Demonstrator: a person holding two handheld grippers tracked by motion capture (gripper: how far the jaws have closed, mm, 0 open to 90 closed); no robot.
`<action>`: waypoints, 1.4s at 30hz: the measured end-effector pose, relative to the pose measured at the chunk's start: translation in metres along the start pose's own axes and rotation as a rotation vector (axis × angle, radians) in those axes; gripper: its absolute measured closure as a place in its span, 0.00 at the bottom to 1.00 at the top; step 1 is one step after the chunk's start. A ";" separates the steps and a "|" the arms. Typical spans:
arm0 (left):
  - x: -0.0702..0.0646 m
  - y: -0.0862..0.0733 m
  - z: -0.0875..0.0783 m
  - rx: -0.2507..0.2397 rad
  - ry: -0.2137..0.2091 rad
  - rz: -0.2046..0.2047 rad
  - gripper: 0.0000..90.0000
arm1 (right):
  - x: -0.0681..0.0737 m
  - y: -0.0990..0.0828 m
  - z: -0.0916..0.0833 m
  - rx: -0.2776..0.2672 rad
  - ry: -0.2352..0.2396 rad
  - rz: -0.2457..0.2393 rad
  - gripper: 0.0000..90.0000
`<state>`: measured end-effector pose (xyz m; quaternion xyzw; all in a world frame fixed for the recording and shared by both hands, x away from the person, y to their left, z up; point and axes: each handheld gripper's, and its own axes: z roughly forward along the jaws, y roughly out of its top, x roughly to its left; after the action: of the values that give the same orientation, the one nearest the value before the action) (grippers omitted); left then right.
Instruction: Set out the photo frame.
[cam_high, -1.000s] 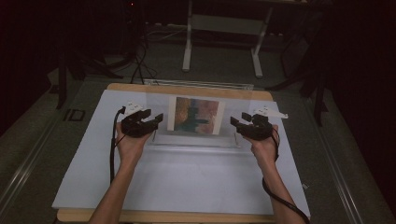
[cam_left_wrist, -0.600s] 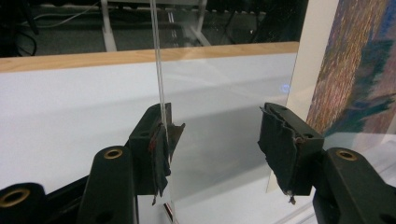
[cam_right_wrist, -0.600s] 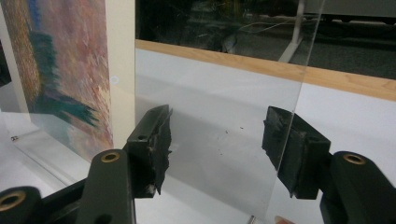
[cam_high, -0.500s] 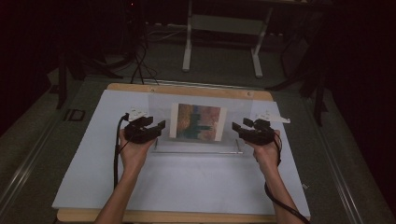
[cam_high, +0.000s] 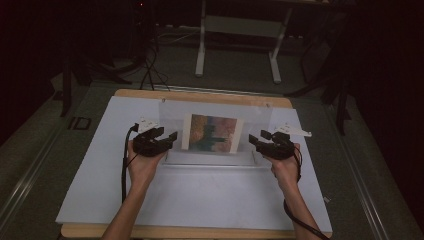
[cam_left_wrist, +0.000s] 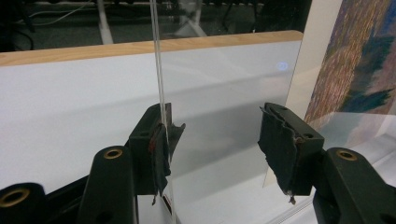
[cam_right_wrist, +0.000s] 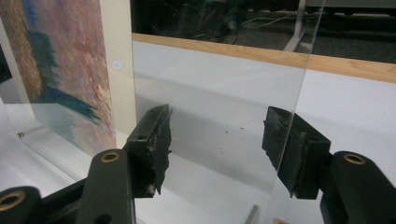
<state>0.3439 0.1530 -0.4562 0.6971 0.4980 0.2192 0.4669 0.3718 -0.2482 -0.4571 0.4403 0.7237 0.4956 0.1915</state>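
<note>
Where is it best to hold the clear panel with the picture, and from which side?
Probably by its two bare upright side edges, each tool coming in from its own side: the clear panel stands upright and thin, and the picture covers only its middle.

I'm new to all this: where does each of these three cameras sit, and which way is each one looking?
High view: above the person's side, looking forward and down at the table; forearms, left gripper, right gripper.
Left gripper view: rides the left gripper, facing the clear panel's edge.
Right gripper view: rides the right gripper, facing the panel's other edge.
All share the painted picture.
</note>
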 end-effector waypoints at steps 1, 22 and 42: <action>0.001 0.000 0.000 0.001 -0.004 0.001 0.49 | 0.002 -0.002 -0.002 -0.001 -0.007 -0.004 0.46; 0.011 -0.018 -0.007 -0.056 -0.123 -0.011 0.49 | 0.008 -0.015 -0.013 -0.006 0.016 -0.029 0.48; 0.018 -0.023 -0.014 -0.028 -0.146 0.005 0.41 | 0.000 -0.023 -0.020 0.037 0.049 -0.049 0.46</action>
<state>0.3291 0.1769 -0.4723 0.7058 0.4578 0.1760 0.5111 0.3476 -0.2621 -0.4688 0.4134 0.7479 0.4879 0.1777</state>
